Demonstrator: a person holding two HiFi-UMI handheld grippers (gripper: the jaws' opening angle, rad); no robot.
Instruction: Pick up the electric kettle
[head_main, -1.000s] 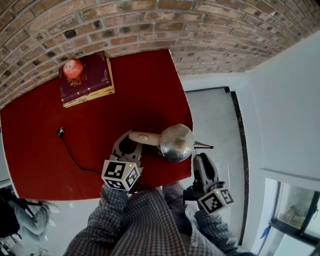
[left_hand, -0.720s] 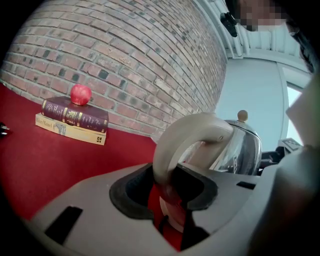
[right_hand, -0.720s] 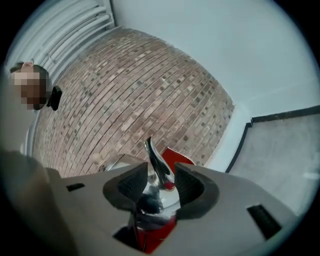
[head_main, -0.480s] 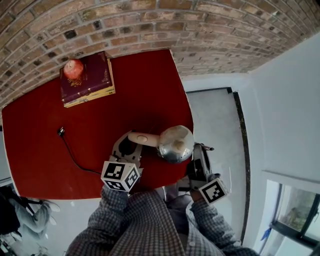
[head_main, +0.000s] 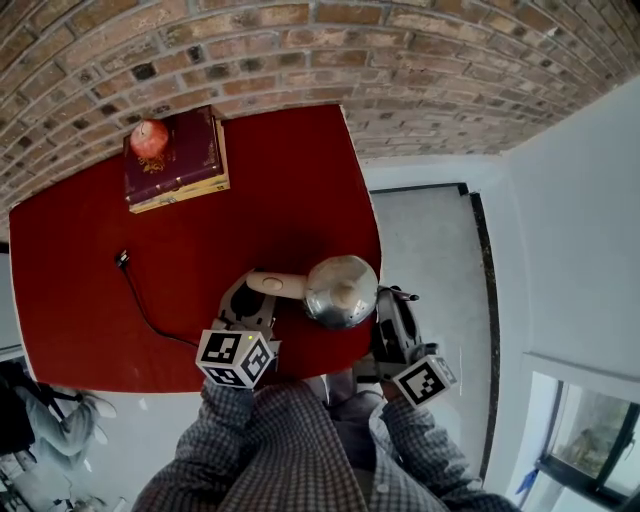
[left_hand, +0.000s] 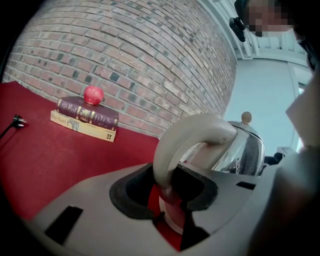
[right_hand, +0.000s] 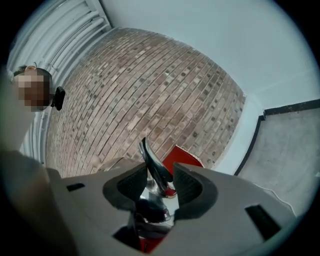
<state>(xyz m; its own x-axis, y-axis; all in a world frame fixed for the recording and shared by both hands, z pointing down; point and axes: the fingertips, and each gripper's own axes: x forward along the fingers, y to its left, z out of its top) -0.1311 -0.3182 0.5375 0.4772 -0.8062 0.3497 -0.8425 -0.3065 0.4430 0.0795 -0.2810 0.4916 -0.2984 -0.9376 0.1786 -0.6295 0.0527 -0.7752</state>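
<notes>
On the red counter (head_main: 190, 250), near its front edge, the head view shows the electric kettle (head_main: 340, 290) between the left gripper (head_main: 250, 302) and right gripper (head_main: 392, 318). Left gripper view: jaws clamped on its cream handle (left_hand: 186, 139). Right gripper view: jaws, which have just been opening wide, flank the spout (right_hand: 154, 167) without pressing it.

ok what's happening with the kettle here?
A person is working two handheld grippers on the electric kettle, which stands near the edge of the red table. The left gripper is closed on its cream handle. The right gripper has just been opening its jaws; the spout stands between them with the pads off it. No lift is visible yet.
</notes>
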